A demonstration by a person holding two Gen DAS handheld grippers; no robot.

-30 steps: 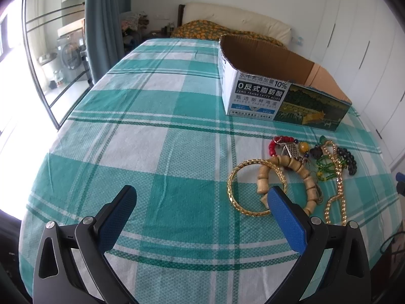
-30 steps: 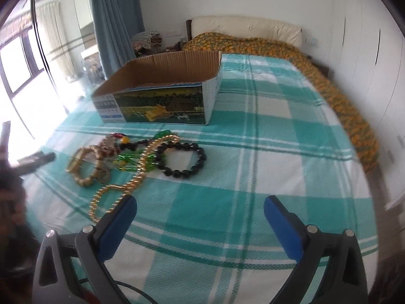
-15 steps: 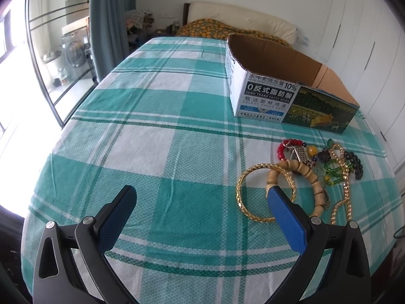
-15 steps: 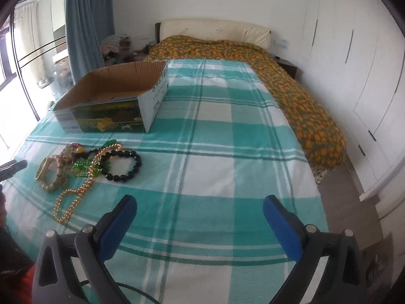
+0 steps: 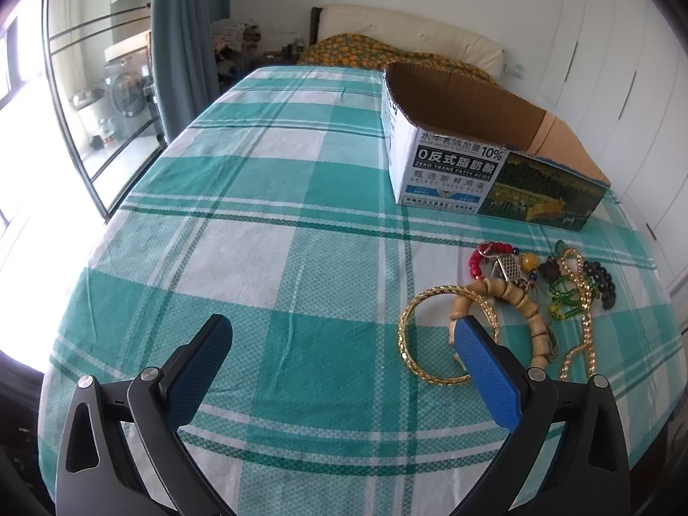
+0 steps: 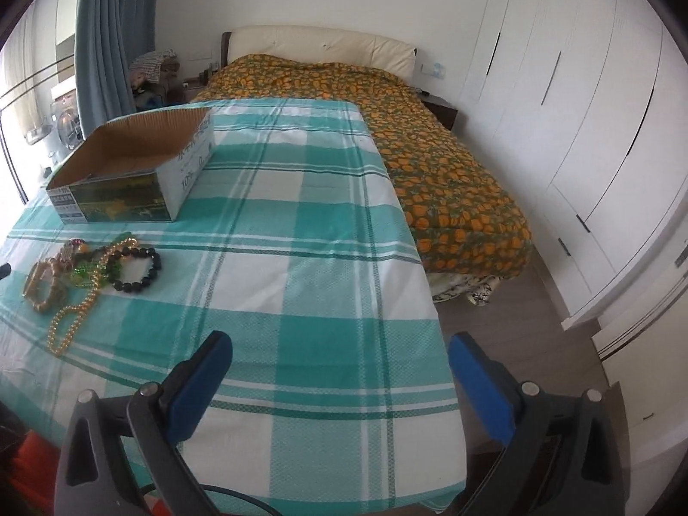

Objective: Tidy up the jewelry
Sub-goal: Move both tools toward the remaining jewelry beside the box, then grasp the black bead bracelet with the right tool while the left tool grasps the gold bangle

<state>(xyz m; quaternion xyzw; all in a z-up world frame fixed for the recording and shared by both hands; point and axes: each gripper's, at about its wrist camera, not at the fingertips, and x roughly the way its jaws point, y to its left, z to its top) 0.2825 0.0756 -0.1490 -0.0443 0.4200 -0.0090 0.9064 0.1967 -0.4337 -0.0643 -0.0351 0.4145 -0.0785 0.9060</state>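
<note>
A heap of jewelry lies on the green-checked cloth (image 5: 266,258): a gold bangle (image 5: 406,346), a wooden bead bracelet (image 5: 522,307), a red bead bracelet (image 5: 475,260), a gold bead chain (image 5: 587,327) and a black bead bracelet (image 5: 606,284). Behind it stands an open cardboard box (image 5: 451,172), empty as far as I see. My left gripper (image 5: 342,333) is open, its right finger overlapping the bangle in view. My right gripper (image 6: 339,348) is open over the cloth's right edge, far right of the black bracelet (image 6: 137,268), the chain (image 6: 71,320) and the box (image 6: 129,185).
An orange-patterned quilt (image 6: 430,150) covers the bed to the right of the cloth. White wardrobe doors (image 6: 580,107) line the right wall. A blue curtain (image 5: 185,43) and glass doors (image 5: 77,99) are on the left. Bare floor (image 6: 507,314) shows beyond the cloth's right edge.
The right gripper has swung to the right, away from the jewelry, so the quilt and wardrobe fill more of its view. The left gripper has shifted only slightly. Both stay open.
</note>
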